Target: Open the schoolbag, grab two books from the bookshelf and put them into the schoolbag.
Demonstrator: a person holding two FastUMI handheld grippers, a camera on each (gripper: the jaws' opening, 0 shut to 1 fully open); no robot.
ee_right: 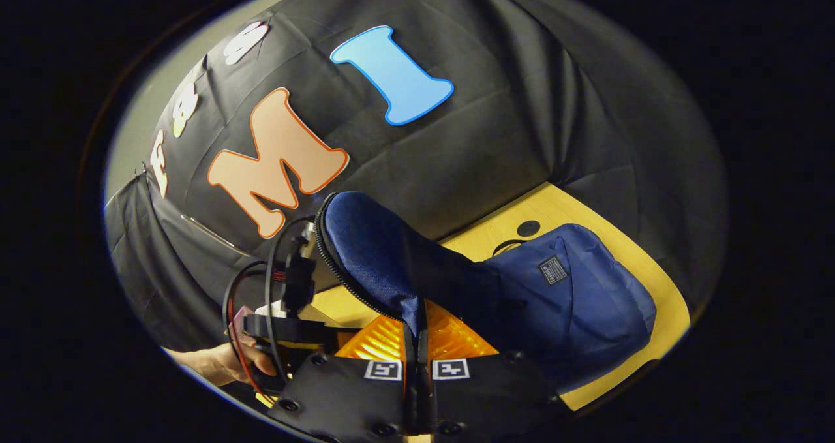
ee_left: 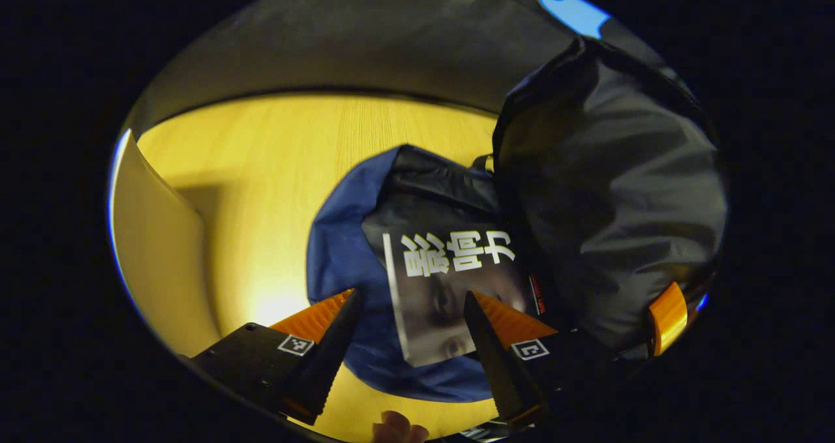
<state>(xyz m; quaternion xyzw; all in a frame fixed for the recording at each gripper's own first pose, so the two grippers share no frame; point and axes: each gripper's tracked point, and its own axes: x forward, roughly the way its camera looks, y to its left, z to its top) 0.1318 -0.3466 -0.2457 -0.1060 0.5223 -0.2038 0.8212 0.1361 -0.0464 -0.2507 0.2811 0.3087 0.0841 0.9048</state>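
- Your right gripper has its two fingers pressed together on a fold of the schoolbag's blue flap, pinching the cloth and holding it lifted, with the zipper edge curving up on its left side.
- In the right gripper view the rest of the schoolbag lies on the wooden table, its small sewn patch facing up, with the black cloth wall close behind it.
- Your left gripper has its jaws spread wide, with nothing between the fingers; both tips hover just over the bag's mouth.
- Between and just beyond those tips lies a book with a dark cover, white lettering and a grey picture; it rests in the open schoolbag, partly under the black lining, its lower end still sticking out over the blue cloth.
- To the right in the left gripper view, the lifted flap's dark inside stands tall beside the book.
- The wooden table spreads beyond the bag, and a pale panel stands at its left edge.
- In the right gripper view, a hand shows low on the left, holding the other gripper among black cables.
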